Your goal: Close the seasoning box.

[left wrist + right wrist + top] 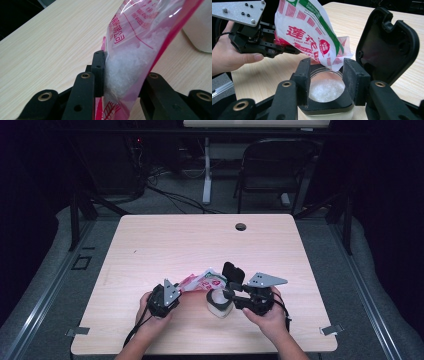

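A red-and-white plastic bag [202, 281] of white crystals hangs tilted, its open corner over the mouth of a small jar [218, 308]. My left gripper [179, 290] is shut on the bag's lower end; in the left gripper view the pads [98, 70] squeeze the bag [135, 47] from both sides. My right gripper [226, 295] is shut on the jar's black collar [329, 106], and white crystals lie inside the jar. The jar's black hinged lid [387, 42] stands flipped open on the far side. The left gripper [284, 50] and its hand hold the bag [309, 30] just above the rim.
The jar stands on a light wooden table [200, 240], near its front edge. A cable hole [240, 226] sits at the table's far side. A dark folding chair [272, 165] and floor cables lie beyond the table.
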The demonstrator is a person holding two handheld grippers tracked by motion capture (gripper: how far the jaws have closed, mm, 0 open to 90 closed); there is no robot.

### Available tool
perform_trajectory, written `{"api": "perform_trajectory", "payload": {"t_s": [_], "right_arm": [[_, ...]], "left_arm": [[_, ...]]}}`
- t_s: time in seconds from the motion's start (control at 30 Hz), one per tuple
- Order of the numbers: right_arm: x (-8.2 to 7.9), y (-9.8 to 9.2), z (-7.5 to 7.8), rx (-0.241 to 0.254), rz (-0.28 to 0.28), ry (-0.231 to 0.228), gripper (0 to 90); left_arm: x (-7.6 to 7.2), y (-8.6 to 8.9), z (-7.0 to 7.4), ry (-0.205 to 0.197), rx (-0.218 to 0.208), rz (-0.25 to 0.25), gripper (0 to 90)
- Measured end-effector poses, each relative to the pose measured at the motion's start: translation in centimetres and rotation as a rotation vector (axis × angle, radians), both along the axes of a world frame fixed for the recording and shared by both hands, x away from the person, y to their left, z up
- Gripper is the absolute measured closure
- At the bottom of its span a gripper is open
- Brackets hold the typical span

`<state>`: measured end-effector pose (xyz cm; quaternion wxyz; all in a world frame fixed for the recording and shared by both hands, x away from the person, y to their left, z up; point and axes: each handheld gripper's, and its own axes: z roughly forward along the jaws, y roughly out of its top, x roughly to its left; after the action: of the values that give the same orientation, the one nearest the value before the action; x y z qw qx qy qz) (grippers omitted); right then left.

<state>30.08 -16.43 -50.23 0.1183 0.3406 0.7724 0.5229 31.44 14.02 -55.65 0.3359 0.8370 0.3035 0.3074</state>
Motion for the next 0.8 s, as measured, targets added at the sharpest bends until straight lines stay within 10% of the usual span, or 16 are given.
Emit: {"api": "perform_trajectory", "payload": {"t_s": [0.8], "right_arm": [[0.07, -0.17, -0.01, -0.003, -0.009, 0.003, 57.7]], "left_arm": [[0.93, 0.9, -0.88, 0.133, -0.074, 0.01, 73.1]]}}
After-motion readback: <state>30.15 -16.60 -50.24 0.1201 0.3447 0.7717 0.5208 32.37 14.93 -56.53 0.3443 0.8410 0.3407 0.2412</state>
